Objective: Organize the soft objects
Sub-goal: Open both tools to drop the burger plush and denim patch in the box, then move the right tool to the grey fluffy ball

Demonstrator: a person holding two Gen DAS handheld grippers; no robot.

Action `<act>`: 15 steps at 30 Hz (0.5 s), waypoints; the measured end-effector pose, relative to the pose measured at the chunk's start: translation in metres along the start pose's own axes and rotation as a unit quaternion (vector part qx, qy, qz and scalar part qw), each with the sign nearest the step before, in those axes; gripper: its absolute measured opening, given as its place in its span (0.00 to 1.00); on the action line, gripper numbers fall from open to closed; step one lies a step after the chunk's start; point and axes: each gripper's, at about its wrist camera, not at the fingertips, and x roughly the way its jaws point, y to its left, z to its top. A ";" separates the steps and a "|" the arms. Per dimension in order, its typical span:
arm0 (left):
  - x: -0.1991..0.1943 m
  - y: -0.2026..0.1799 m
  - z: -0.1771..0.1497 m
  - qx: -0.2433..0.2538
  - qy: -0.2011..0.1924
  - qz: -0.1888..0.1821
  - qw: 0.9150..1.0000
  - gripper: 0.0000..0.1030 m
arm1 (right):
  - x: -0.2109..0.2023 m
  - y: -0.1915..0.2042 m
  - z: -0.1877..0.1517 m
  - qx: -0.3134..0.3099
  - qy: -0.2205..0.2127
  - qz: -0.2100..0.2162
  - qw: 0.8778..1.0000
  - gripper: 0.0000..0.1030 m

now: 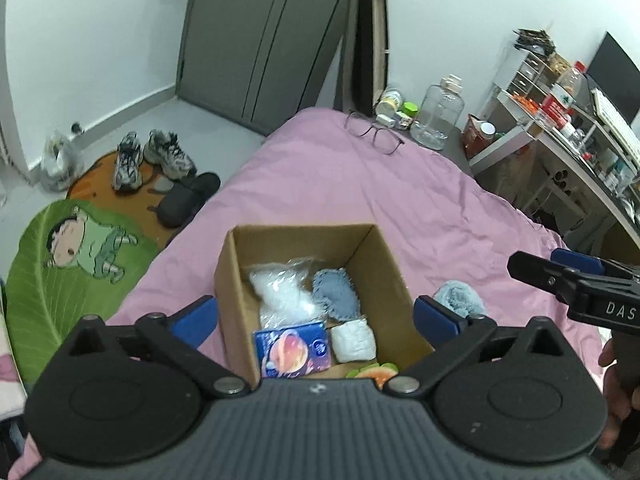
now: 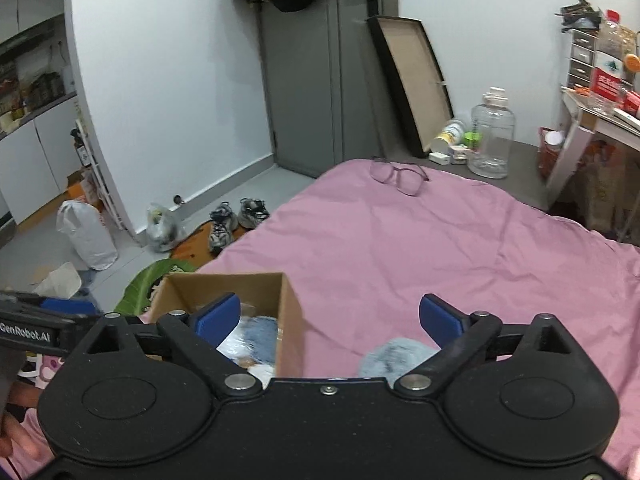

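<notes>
An open cardboard box sits on the pink bed cover. Inside lie a clear plastic bag, a blue cloth, a white roll, a blue packet with a peach picture and an orange-green soft item. A light blue rolled towel lies on the bed right of the box; it also shows in the right wrist view. My left gripper is open and empty above the box. My right gripper is open and empty, over the box's right wall and the towel.
Glasses lie at the bed's far end. A big clear jar and small containers stand on the floor beyond. A cluttered desk is at right. Shoes and a cartoon rug lie left of the bed.
</notes>
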 end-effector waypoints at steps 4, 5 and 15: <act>-0.001 -0.017 0.003 0.016 0.008 -0.015 1.000 1.00 | -0.005 -0.015 -0.005 0.008 0.012 -0.001 1.000 0.94; -0.002 -0.021 0.004 0.015 0.011 -0.016 1.000 1.00 | -0.008 -0.018 -0.007 0.010 0.013 -0.001 1.000 0.94; -0.015 -0.055 0.002 0.040 0.038 0.010 0.998 1.00 | -0.029 -0.058 -0.025 0.064 0.017 0.026 0.997 0.94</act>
